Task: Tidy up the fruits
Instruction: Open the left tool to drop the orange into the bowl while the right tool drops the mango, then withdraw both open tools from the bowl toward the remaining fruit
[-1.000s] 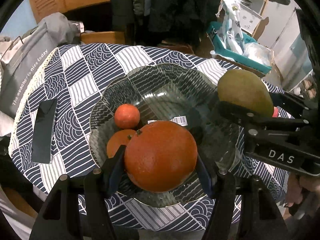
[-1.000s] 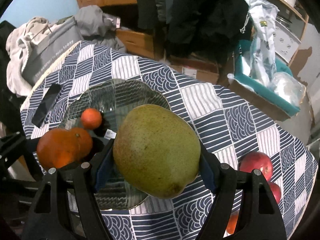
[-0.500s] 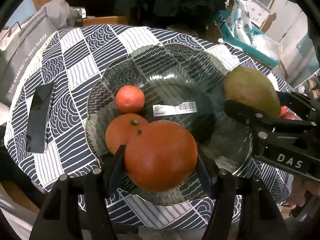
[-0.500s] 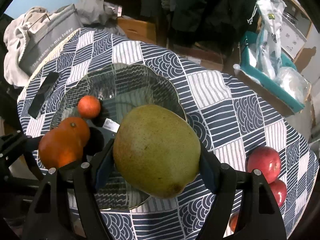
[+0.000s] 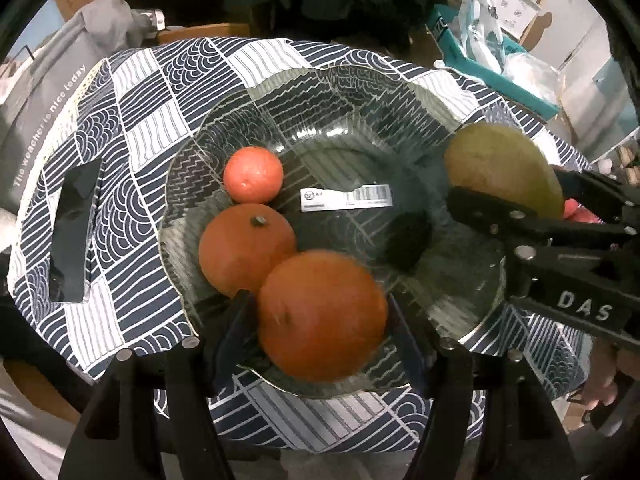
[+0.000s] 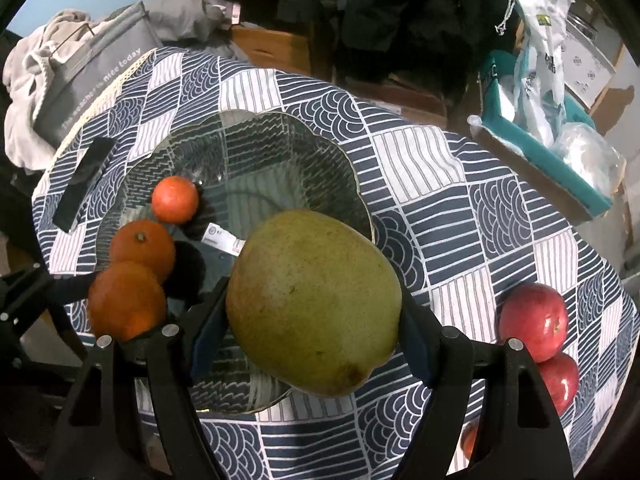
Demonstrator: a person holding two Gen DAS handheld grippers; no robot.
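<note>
Left tongs [image 5: 320, 320] are opening around a large orange [image 5: 322, 316], low over the glass bowl [image 5: 360, 92] — the fruit is blurred and seems to slip free. Just ahead of them two smaller oranges [image 5: 246, 248] already lie in the bowl. Right tongs [image 6: 308, 328] clench a green mango [image 6: 314, 300] above the bowl's near rim. Better to lower the mango to the bare middle and release it gently — the glass is hard. Red apples [image 6: 534, 320] wait on the bench to the right.
</note>
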